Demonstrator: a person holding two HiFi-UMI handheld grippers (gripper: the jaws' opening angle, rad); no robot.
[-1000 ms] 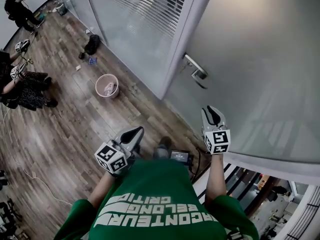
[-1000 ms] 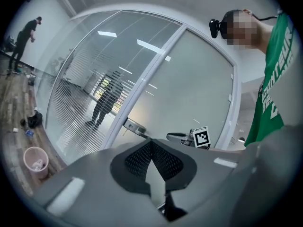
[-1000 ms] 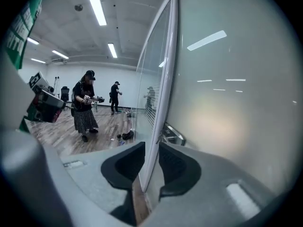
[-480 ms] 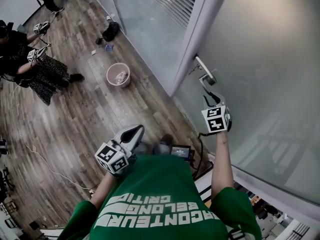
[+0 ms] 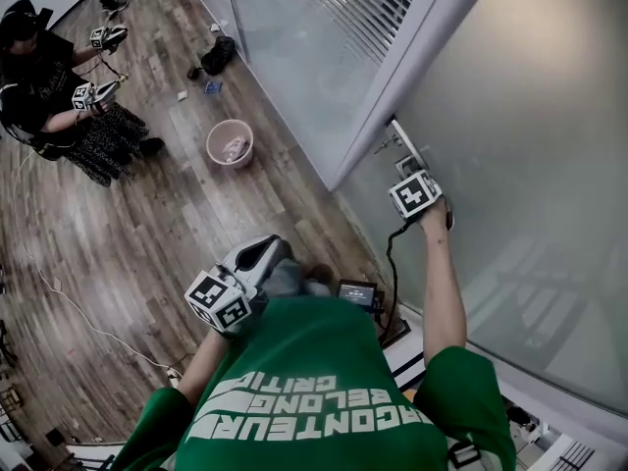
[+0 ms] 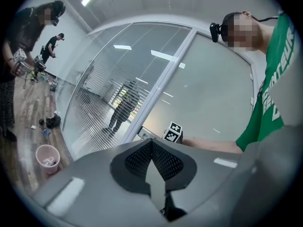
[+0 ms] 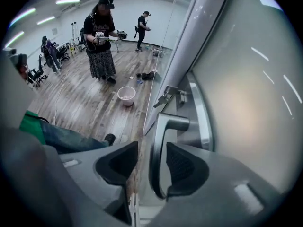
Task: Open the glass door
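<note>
Just-opened right tongs (image 7: 150, 167) straddle, without pinching, the stiff, probably slippery metal lever handle (image 7: 160, 136) mid-frame on the frosted glass door (image 7: 246, 79), likely heavy, so clamp near the lever's free end; left tongs (image 6: 152, 164) sit closed, empty.

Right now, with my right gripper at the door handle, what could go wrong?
1. The right gripper has just been opening its jaws; they straddle the door handle without pressing it, and the lever sits nearer one pad, so closing may push it sideways or slip on the smooth metal.
2. That gripper is close to the glass door; pressing the lever down could scrape it against the pane.
</note>
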